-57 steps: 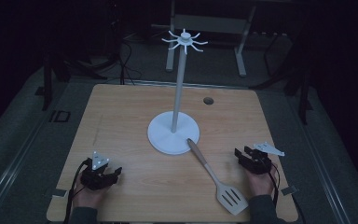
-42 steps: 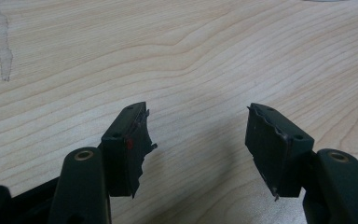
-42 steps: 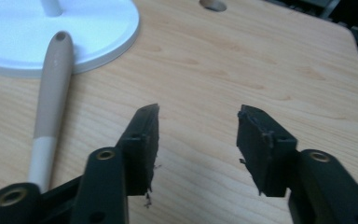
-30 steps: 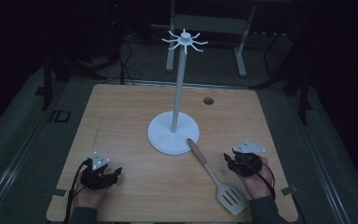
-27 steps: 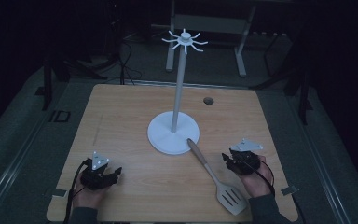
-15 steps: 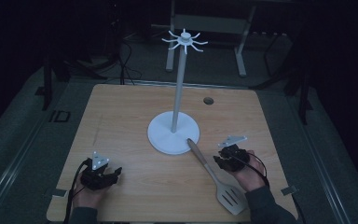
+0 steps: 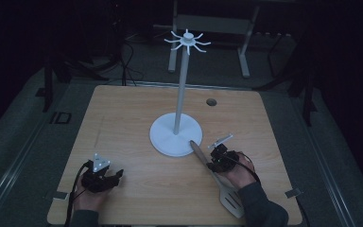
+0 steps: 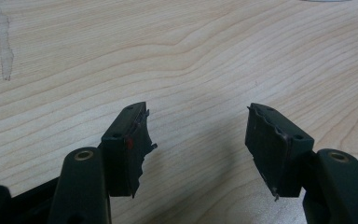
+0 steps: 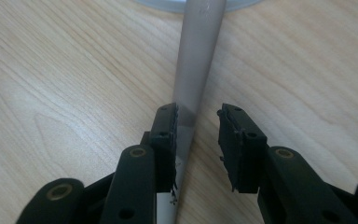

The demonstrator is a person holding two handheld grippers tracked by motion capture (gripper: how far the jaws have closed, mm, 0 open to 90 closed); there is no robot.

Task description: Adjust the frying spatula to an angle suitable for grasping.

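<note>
A spatula (image 7: 231,201) with a grey handle (image 9: 198,56) and a pale slotted head lies on the wooden table (image 7: 123,118), its handle tip against the white stand's base (image 7: 176,137). My right gripper (image 7: 212,163) straddles the handle about mid-length. In the right gripper view (image 9: 198,114) its jaws have just been closing around the handle; the left pad (image 9: 168,126) touches it, while a gap remains at the right pad, so it is open. My left gripper (image 7: 116,176) rests at the table's front left, open, with bare wood between its fingers (image 8: 199,112).
The white stand has a tall pole (image 7: 182,90) topped by a ring of hooks (image 7: 187,41), set mid-table. A small dark hole (image 7: 211,101) sits at the back right. Dark floor, cables and a metal frame lie beyond the table.
My right gripper has slid left across the table to the spatula handle and now has its jaws on either side of it. The left gripper has stayed put.
</note>
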